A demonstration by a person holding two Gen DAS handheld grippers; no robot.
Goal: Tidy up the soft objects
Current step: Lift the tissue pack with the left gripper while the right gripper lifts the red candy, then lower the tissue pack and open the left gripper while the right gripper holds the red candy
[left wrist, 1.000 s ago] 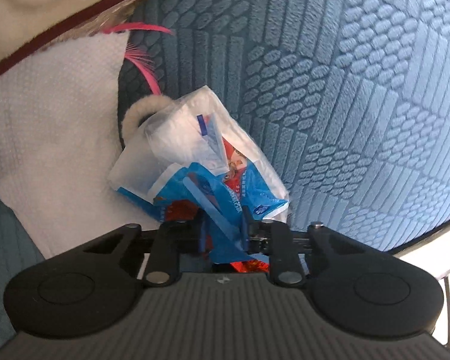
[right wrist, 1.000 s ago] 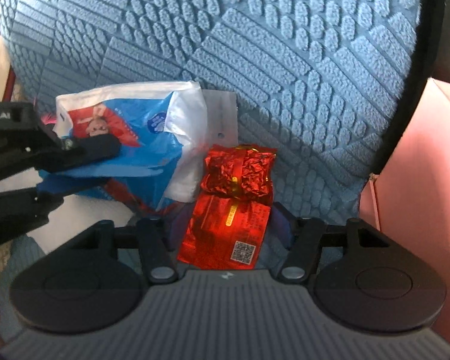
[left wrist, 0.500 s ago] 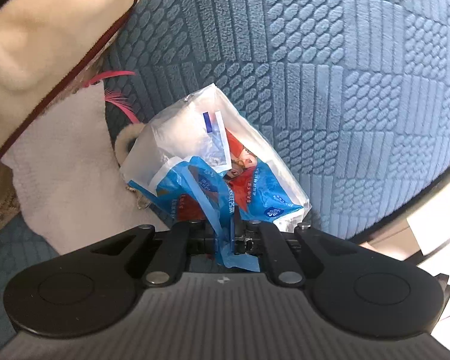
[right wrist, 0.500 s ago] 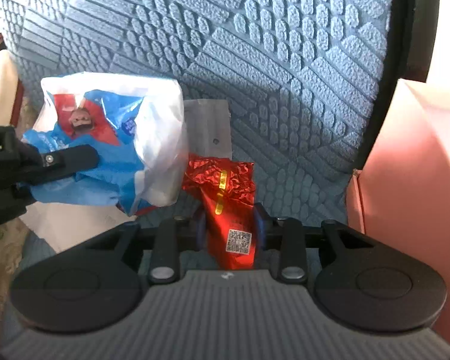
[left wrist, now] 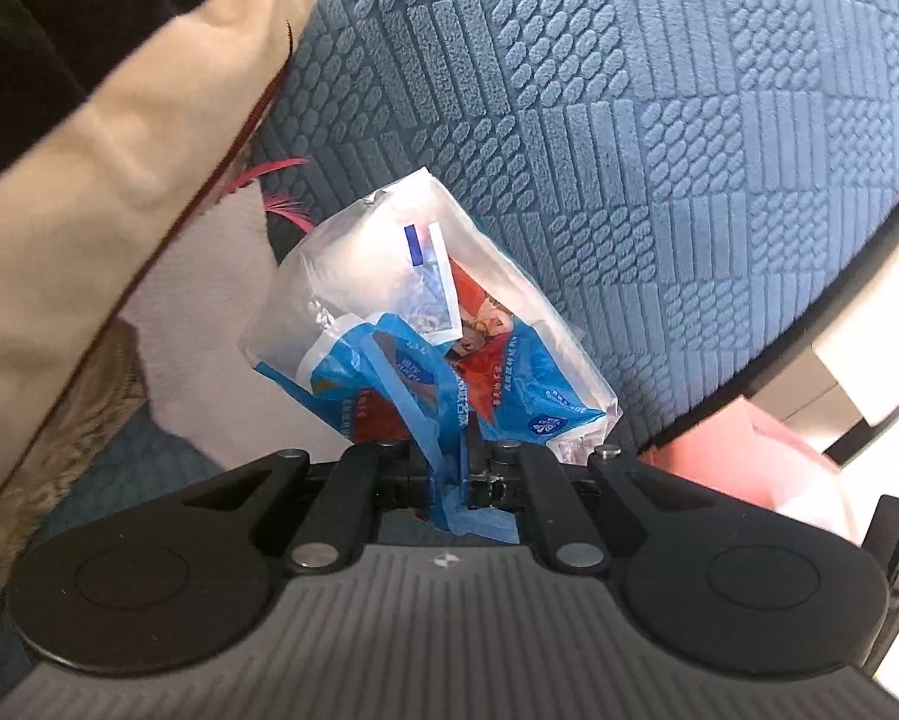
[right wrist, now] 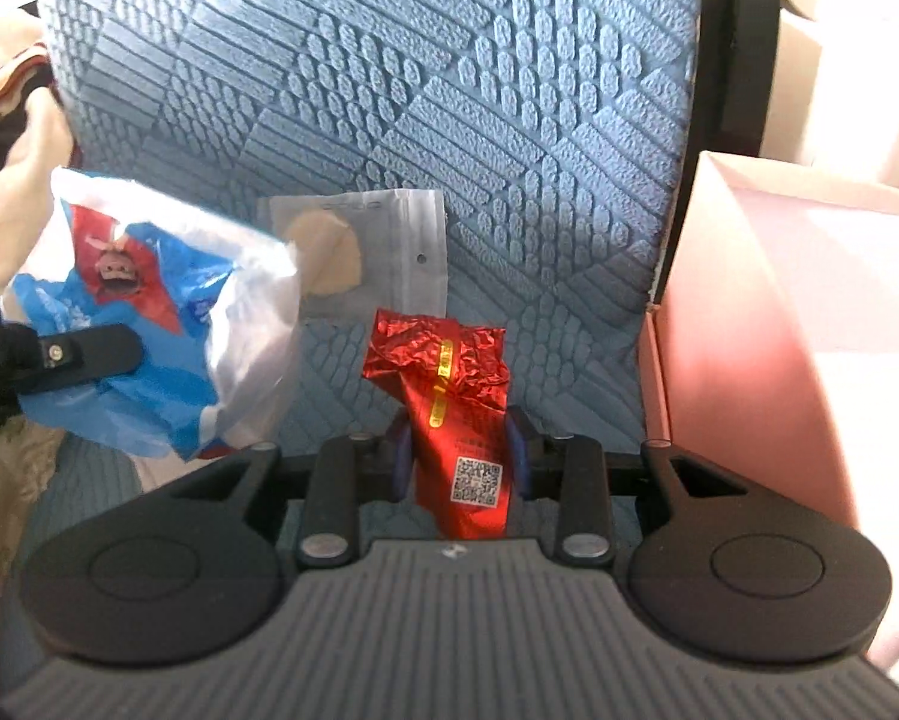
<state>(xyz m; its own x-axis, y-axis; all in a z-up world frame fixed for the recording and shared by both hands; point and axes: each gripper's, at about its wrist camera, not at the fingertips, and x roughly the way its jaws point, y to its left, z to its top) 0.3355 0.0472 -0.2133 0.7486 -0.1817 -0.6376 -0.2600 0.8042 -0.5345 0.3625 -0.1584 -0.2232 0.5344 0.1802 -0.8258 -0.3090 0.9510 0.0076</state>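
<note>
l gripper (left wrist: 449, 468) w/ blue bag (left wrist: 425, 336)

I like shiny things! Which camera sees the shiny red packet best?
The right wrist view: the red foil packet sits in the middle, clamped between the right gripper jaws, code sticker visible. The left wrist view does not show it, only the blue and white bag.
</note>
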